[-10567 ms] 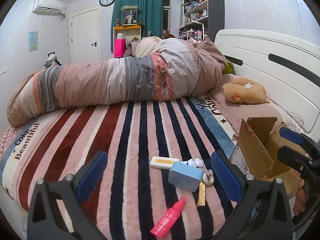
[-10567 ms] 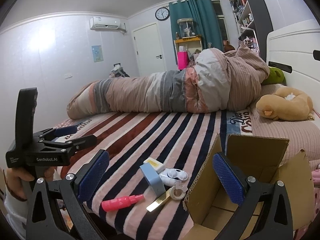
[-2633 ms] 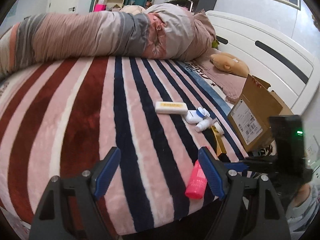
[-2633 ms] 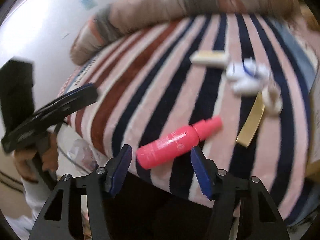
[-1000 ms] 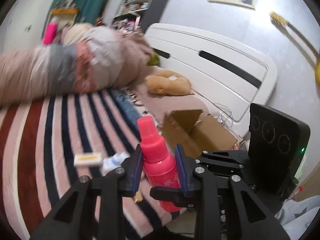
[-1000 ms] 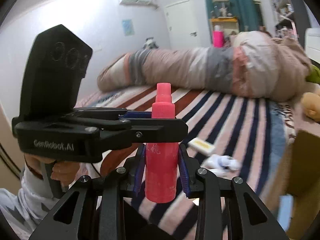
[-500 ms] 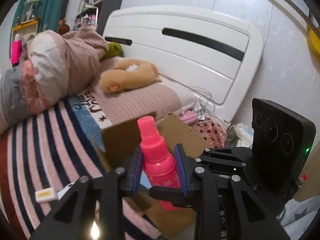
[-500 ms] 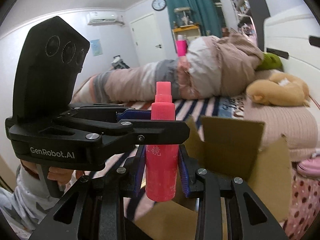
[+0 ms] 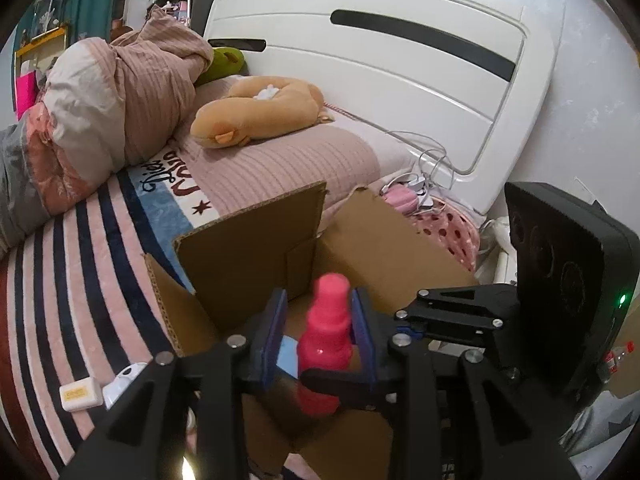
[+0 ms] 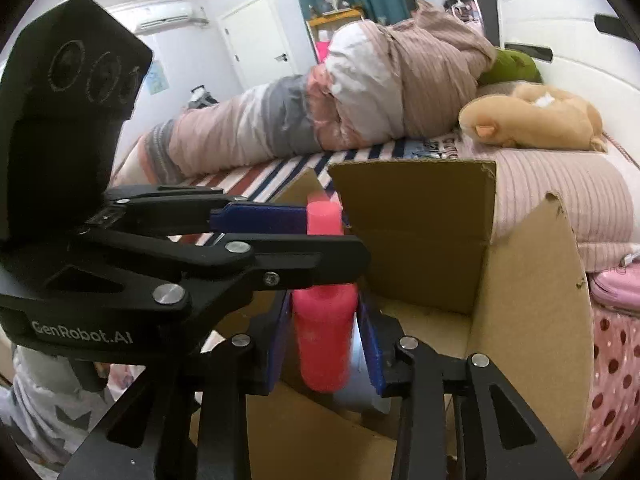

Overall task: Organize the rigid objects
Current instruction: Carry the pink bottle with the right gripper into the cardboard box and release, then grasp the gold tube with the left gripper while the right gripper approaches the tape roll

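Note:
A pink spray bottle (image 9: pixel 326 340) stands upright between both grippers, over the open cardboard box (image 9: pixel 248 240). My left gripper (image 9: pixel 318 332) has its blue pads around the bottle's upper part with a small gap showing. My right gripper (image 10: pixel 324 332) is shut on the bottle's (image 10: pixel 322 340) lower body. The left gripper crosses the right wrist view (image 10: pixel 256 220) from the left. A light blue object (image 9: pixel 286 354) lies inside the box (image 10: pixel 520 280).
A cream case (image 9: pixel 80 394) and a white item (image 9: pixel 124 376) lie on the striped blanket (image 9: pixel 80 280) left of the box. A rolled duvet (image 10: pixel 320 112), a tan plush (image 9: pixel 256 112) and the white headboard (image 9: pixel 400 80) lie beyond.
Both grippers have carried the pink bottle lower, down to the box opening. The left pads sit a little wider around the bottle than half a second ago.

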Demonstrator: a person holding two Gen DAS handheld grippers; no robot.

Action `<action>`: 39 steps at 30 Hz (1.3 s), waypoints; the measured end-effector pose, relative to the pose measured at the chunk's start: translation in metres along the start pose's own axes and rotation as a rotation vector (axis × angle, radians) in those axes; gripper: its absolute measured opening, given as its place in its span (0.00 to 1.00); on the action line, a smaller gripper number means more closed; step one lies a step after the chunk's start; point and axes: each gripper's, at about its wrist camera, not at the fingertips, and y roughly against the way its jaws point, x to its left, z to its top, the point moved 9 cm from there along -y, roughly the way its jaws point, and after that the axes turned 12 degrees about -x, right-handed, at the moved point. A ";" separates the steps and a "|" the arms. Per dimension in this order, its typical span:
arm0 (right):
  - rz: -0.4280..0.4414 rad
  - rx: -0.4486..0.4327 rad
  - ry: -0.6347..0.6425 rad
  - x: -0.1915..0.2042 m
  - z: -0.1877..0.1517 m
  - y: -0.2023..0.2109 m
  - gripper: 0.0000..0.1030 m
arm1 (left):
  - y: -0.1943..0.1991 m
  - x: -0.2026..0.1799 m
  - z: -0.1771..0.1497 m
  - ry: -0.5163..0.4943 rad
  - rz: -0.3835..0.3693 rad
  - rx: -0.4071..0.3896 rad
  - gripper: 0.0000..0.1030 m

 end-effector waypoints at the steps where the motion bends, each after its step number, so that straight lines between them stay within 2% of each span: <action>1: 0.002 0.004 -0.006 -0.001 -0.001 0.000 0.29 | 0.000 0.001 0.000 0.002 0.002 -0.002 0.35; 4: -0.021 0.005 0.010 -0.001 -0.002 0.003 0.29 | 0.004 0.003 0.003 0.006 0.006 -0.019 0.46; 6: -0.026 0.006 0.016 -0.001 -0.001 0.003 0.29 | 0.011 0.005 0.006 0.011 0.009 -0.040 0.61; 10: -0.038 0.003 0.032 0.004 0.003 0.004 0.30 | 0.031 0.012 0.015 0.016 0.021 -0.079 0.63; 14: -0.041 -0.012 0.051 0.016 0.010 0.008 0.36 | 0.059 0.023 0.020 0.020 0.046 -0.121 0.68; 18: -0.037 -0.035 0.086 0.038 0.019 0.013 0.37 | 0.090 0.040 0.019 0.038 0.077 -0.156 0.70; 20: -0.030 -0.048 0.105 0.053 0.024 0.014 0.42 | 0.107 0.052 0.016 0.046 0.102 -0.175 0.72; 22: -0.019 -0.058 0.127 0.070 0.027 0.013 0.43 | 0.126 0.068 0.011 0.061 0.131 -0.191 0.72; 26: 0.011 -0.054 0.180 0.111 0.030 0.001 0.43 | 0.163 0.104 -0.004 0.089 0.197 -0.219 0.72; 31: 0.069 -0.003 0.222 0.162 0.020 -0.037 0.43 | 0.200 0.155 -0.041 0.140 0.291 -0.222 0.75; 35: 0.097 0.067 0.228 0.186 0.000 -0.072 0.43 | 0.210 0.190 -0.076 0.182 0.341 -0.199 0.75; 39: 0.077 0.156 0.199 0.187 -0.029 -0.109 0.43 | 0.203 0.218 -0.111 0.223 0.362 -0.164 0.75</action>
